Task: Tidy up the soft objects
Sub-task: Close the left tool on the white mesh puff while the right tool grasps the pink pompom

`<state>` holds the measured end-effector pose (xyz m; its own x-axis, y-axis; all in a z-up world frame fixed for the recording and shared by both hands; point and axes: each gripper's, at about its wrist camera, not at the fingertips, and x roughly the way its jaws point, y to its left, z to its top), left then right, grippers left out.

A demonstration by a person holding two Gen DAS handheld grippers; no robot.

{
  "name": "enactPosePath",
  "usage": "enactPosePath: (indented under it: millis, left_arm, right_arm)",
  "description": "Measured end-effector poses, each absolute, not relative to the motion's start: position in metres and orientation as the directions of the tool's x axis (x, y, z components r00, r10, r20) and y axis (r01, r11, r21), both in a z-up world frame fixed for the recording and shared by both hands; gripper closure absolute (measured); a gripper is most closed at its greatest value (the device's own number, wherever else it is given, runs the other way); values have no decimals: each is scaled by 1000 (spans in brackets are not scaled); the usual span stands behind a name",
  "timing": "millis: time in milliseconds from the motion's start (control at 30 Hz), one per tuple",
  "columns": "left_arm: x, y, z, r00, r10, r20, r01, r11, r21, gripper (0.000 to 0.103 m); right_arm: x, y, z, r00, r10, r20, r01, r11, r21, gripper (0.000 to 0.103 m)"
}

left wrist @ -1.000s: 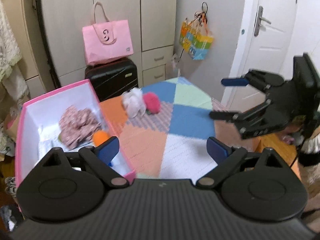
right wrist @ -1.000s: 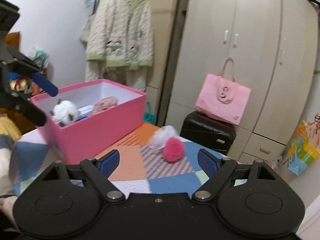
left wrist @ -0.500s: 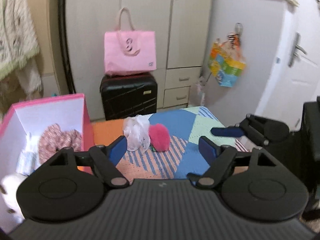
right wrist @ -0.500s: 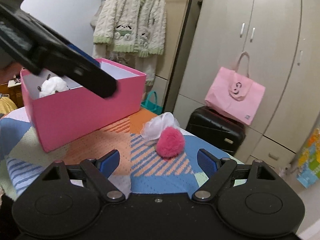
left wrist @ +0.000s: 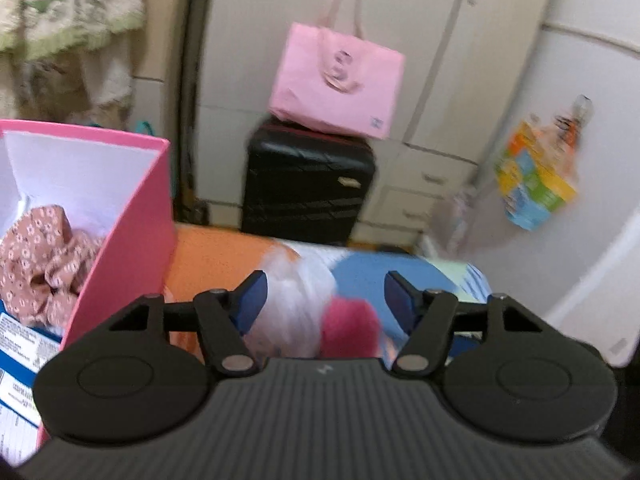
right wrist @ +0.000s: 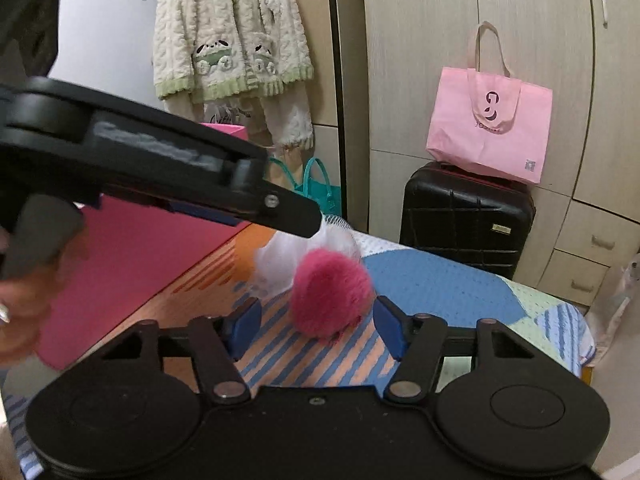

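Right wrist view, centre: right gripper (right wrist: 318, 326), jaws just narrowing yet apart, frames fluffy magenta pompom (right wrist: 330, 294); left gripper (left wrist: 322, 300) likewise straddles sheer white scrunchie (left wrist: 286, 300) untouched

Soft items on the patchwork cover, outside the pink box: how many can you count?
2. A white fluffy puff lies nearer the pink box; a pink pompom touches it, lying before the right gripper. Others may be hidden behind the grippers.

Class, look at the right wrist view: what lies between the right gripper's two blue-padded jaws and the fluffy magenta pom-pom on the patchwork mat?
Only bare striped mat. In the right wrist view the pom-pom sits just beyond the right gripper, whose jaws have been closing, untouched.
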<state>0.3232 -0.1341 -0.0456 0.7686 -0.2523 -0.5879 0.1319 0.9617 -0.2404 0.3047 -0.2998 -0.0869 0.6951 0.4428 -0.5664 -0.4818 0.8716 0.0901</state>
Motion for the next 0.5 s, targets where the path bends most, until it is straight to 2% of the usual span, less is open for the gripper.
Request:
enactPosePath:
  millis: [233, 367, 467, 500]
  left_arm:
    - [350, -136, -74, 766, -192, -613, 37, 966, -257, 39]
    - [356, -131, -87, 759, -177, -626, 11, 966, -260, 39]
    - [360, -127, -94, 743, -183, -644, -10, 959, -284, 39]
    - [361, -125, -96, 740, -186, -647, -18, 955, -296, 39]
  right_arm:
    - [335, -291, -102, 644, 445, -622, -471, 872, 137, 36]
    - [344, -293, -110, 644, 456, -614, -478, 867, 142, 36]
    - [346, -298, -114, 614, 495, -615, -503, 846, 178, 57]
    - [345, -300, -115, 615, 499, -610, -504, 844, 181, 57]
